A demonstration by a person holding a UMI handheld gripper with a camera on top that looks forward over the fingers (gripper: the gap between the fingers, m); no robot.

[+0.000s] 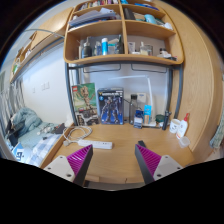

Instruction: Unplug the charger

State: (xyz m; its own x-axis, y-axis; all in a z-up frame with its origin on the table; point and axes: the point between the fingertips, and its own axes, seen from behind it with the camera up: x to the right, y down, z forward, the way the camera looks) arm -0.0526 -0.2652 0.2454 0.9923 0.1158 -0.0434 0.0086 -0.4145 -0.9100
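Observation:
A white power strip (95, 145) lies flat on the wooden desk (120, 150), just ahead of my left finger. A white cable (74, 132) coils on the desk behind it, toward the left. I cannot make out a charger plugged into it. My gripper (113, 158) is open and empty, held above the near part of the desk, with its magenta pads (80, 160) spread wide and bare wood between them.
Boxes (111, 105) and small bottles (148, 113) stand along the back of the desk under a wooden shelf unit (120, 35) full of items. White bottles (181, 126) stand at the right. A bed with bedding (25, 135) is at the left.

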